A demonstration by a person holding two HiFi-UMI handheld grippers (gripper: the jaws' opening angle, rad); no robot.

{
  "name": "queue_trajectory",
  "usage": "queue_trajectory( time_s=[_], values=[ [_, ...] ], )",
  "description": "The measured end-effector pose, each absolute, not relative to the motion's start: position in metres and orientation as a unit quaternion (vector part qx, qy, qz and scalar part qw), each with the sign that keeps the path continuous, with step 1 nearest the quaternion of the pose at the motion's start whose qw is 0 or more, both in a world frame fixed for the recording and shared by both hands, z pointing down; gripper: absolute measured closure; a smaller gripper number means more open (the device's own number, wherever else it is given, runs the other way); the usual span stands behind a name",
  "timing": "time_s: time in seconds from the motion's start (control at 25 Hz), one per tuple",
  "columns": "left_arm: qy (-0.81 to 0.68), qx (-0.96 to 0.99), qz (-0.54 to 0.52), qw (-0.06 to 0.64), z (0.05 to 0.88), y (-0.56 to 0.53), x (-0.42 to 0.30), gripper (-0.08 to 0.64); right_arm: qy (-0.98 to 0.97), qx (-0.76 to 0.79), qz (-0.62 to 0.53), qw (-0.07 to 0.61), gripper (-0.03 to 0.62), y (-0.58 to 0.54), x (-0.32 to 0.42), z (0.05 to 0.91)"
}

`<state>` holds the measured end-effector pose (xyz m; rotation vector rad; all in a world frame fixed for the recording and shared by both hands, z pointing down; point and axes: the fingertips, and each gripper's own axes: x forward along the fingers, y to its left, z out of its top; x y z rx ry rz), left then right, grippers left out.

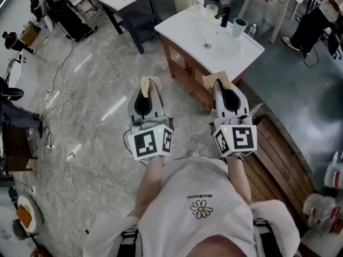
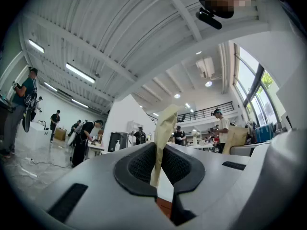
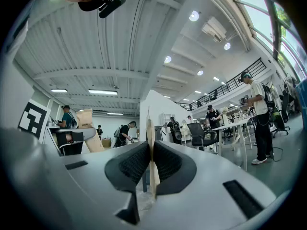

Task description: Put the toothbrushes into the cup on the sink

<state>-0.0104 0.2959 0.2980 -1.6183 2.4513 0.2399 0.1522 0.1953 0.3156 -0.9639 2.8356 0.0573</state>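
Toothbrushes do not show in any view, so where they lie I cannot tell; they may be on the counter (image 1: 179,25) around the sink (image 1: 215,48), far and right of centre in the head view, but at that range nothing so slim can be made out; two candidates for the target stand there, a pale cup (image 1: 212,12) just left of the faucet (image 1: 225,16) and a white cup (image 1: 239,27) with a dark inside just right of it, and which one is meant I cannot say.

By my judgement toothbrushes are light, stiff and smooth, so weight is no worry but slip and swivel are; a pinch across the middle of the handle, clear of the bristles, should hold one steady enough to tip it handle-first into a cup; either cup looks light too and could topple if knocked at the rim.

Both tools are well short of the counter, over the floor (image 1: 91,90); the left gripper (image 1: 150,82) is clenched, tan pads together with nothing between them; the right gripper (image 1: 220,81) is likewise clenched and empty, its pads pressed into one thin strip in its own view.

Both gripper views look up over the room and miss the sink; the bottle (image 1: 199,1) at the far corner is too small to read.
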Motion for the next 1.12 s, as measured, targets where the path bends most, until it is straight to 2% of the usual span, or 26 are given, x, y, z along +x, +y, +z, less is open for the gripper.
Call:
queue_trajectory(
  time_s=[1.12],
  values=[
    [0.838, -0.530, 0.097, 0.084, 0.297, 0.283, -0.021, 0.526, 0.958, -0.279, 0.012, 0.061, 0.561, 0.179, 0.134, 0.334]
  ],
)
